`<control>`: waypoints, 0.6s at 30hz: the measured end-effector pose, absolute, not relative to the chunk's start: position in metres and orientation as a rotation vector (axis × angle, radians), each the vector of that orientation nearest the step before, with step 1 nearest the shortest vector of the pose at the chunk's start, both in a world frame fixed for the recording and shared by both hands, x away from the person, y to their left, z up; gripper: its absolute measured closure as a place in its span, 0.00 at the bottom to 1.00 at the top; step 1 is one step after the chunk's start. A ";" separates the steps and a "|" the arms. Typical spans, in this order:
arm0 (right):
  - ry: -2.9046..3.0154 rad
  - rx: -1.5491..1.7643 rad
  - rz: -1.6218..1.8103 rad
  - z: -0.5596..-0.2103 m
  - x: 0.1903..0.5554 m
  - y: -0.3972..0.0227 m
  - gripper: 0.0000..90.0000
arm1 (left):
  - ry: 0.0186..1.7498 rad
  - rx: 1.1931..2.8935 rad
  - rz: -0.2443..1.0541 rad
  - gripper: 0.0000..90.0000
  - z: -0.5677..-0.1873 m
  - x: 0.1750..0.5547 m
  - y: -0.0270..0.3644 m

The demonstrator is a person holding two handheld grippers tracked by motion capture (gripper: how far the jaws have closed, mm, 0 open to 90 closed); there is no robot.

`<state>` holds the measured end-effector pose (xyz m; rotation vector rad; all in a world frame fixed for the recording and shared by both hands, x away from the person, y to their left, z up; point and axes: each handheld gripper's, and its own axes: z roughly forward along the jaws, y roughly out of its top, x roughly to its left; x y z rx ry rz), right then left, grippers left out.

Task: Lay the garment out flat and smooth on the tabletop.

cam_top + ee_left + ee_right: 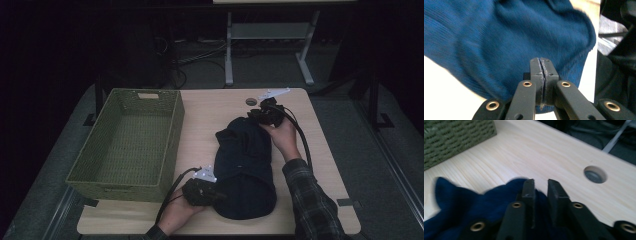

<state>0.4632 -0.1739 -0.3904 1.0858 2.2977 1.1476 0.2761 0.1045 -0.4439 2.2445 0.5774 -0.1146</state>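
High view shows a soft, floppy blue sweater (pixel 245 167) on the tabletop (pixel 210 107). Left gripper (pixel 200 191) jaws pinch its edge tight. Right gripper (pixel 265 114) jaws stand a little apart, holding nothing.

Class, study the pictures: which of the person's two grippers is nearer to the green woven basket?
Left. The left gripper, clamped on the blue garment, sits just off the green woven basket's near corner. The right gripper is at the garment's far end, across bare table from the basket.
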 end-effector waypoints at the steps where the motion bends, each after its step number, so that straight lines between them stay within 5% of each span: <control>1: 2.291 1.079 1.149 -0.387 0.459 -0.177 0.83 | 0.584 2.236 -0.095 0.98 -0.441 0.278 0.106; 6: 2.289 1.108 1.174 -0.379 0.442 -0.197 0.97 | 0.633 2.172 -0.027 0.98 -0.432 0.289 0.108; 18: 2.389 1.149 1.086 -0.414 0.408 -0.212 1.00 | 0.731 2.173 0.145 1.00 -0.437 0.339 0.092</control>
